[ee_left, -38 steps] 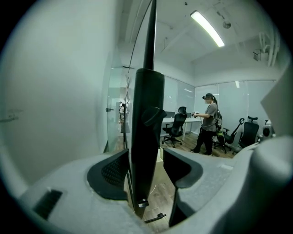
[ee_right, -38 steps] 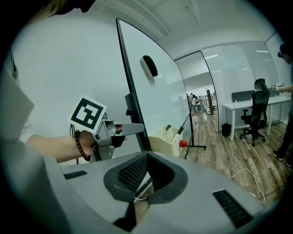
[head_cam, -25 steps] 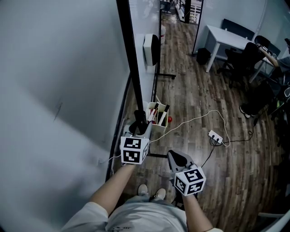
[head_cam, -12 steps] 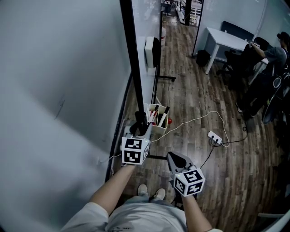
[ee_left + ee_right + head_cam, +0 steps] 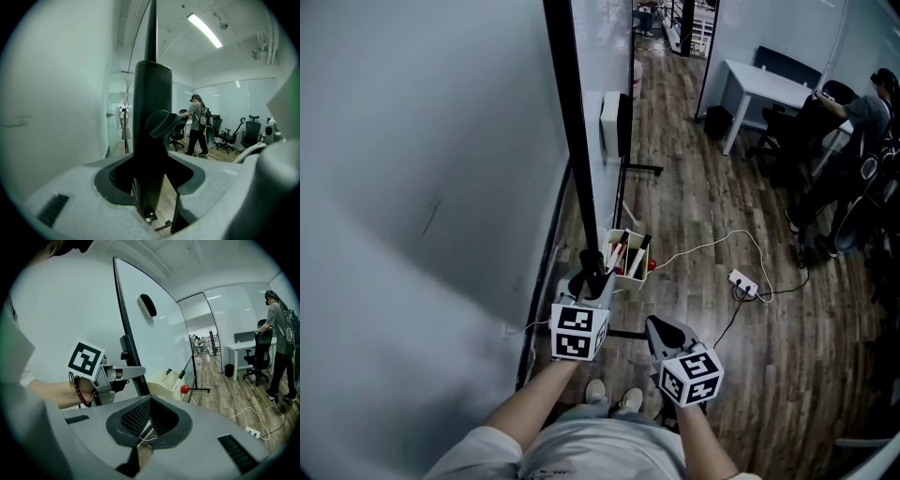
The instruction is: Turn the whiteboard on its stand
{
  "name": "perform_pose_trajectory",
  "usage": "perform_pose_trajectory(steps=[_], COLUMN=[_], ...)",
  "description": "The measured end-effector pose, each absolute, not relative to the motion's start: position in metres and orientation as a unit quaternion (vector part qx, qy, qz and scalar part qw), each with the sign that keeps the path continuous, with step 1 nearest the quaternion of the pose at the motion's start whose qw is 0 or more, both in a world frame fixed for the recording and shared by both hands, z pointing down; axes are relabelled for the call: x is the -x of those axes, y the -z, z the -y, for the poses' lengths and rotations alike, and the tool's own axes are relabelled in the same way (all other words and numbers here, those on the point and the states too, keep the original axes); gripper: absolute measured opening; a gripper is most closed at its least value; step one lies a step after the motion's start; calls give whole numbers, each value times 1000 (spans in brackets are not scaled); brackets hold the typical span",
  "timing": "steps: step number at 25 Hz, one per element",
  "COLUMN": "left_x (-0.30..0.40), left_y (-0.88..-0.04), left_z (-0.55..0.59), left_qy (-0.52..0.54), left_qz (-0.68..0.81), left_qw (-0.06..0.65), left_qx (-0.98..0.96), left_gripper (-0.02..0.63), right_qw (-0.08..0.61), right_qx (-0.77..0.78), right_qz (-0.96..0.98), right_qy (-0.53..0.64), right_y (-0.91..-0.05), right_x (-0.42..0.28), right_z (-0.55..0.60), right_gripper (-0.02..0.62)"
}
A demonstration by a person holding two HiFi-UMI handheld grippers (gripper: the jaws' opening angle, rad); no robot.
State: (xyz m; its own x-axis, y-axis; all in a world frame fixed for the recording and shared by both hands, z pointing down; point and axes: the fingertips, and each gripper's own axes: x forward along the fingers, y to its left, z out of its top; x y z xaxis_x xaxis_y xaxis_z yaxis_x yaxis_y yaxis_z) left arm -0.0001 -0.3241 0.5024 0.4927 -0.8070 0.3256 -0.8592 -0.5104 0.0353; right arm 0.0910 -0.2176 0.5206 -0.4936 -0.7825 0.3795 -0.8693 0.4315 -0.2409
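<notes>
**Q:** What is the state of each gripper, and where is the whiteboard?

**A:** The left gripper (image 5: 589, 274) is clamped on the black side post (image 5: 567, 122) of the whiteboard (image 5: 592, 66), low down. A knob (image 5: 161, 123) shows on the post just beyond the jaws. The right gripper (image 5: 658, 326) is clenched on nothing and hangs apart from the board, nearer the person. The whiteboard stands upright on its stand, edge-on to the person and close beside the wall (image 5: 394, 187).

**Q:** How is the turn done well?

**A:** In my judgement:
1. Hold the clamp firm and square on the post, so that it does not slip towards the knob.
2. Swing the post slowly in an arc away from the wall.
3. Mind the cream marker box (image 5: 625, 255) and the red ball (image 5: 651, 248) just beyond the left gripper.
4. Mind the white cable (image 5: 703, 248) that runs across the wooden floor to the power strip (image 5: 743, 279). A stand foot could catch it.
5. The free gripper may steady the frame if the board rocks.

Whether the stand rolls cannot be told.

**Q:** Is any brand, label or writing legible?

**A:** None. The gripper cubes carry only black-and-white square patterns. The eraser (image 5: 147, 305) on the board face shows no print, and the board face is blank. Farther off, the white tabletop (image 5: 769, 80) bears nothing readable
</notes>
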Motion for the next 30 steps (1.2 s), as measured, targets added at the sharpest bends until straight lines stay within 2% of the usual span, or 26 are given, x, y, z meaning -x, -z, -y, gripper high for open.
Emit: perform_pose_trajectory(steps=[7, 20, 30], left_x=[7, 14, 16], left_y=[-560, -509, -503], left_z=[249, 216, 207], left_qy=[-118, -132, -136], left_qz=[488, 482, 482], left_qw=[91, 95, 94], left_qx=[-860, -861, -860], left_gripper=[195, 195, 195], right_qw=[109, 112, 115], right_qx=[-492, -482, -482], right_qz=[842, 846, 845], right_qy=[-194, -198, -202], right_y=[-578, -523, -518], right_x=[-88, -82, -80], right_z=[166, 161, 162], right_gripper=[-5, -5, -5])
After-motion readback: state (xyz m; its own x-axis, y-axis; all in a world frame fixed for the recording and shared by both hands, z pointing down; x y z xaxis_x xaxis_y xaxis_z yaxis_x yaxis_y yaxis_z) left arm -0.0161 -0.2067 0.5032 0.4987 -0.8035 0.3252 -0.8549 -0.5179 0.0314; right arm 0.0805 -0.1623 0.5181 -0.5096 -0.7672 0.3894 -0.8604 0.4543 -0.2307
